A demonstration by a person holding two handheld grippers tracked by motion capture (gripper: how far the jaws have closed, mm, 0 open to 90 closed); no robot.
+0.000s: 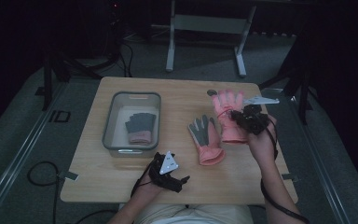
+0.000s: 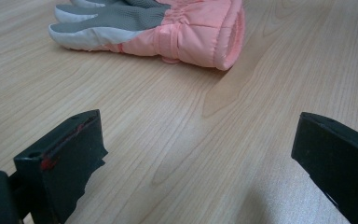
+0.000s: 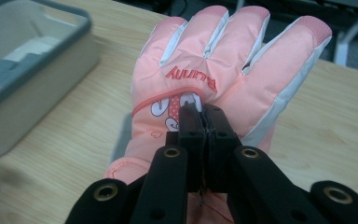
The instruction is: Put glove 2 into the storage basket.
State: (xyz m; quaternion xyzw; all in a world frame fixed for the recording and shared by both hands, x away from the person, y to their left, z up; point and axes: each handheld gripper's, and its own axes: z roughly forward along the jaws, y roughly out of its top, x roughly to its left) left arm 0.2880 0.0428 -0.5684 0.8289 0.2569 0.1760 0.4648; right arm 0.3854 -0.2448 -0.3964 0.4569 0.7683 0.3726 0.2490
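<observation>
A pink glove (image 1: 227,114) (image 3: 223,60), back up with a "Bunny" print, is pinched at its back fabric by my right gripper (image 1: 237,116) (image 3: 206,114), which is shut on it; the glove looks raised off the table. A second pink glove (image 1: 207,140) (image 2: 168,25) lies palm up, grey palm showing, at the table's middle. My left gripper (image 1: 171,171) (image 2: 196,140) rests near the front edge, open wide with nothing between its jaws, facing that glove's cuff. A third glove (image 1: 140,127) lies inside the grey bin (image 1: 108,122).
The grey bin (image 3: 37,70) stands on the left half of the wooden table (image 1: 121,182). A small dark round object (image 1: 211,92) lies near the far edge. A metal stand (image 1: 205,28) is on the floor beyond the table.
</observation>
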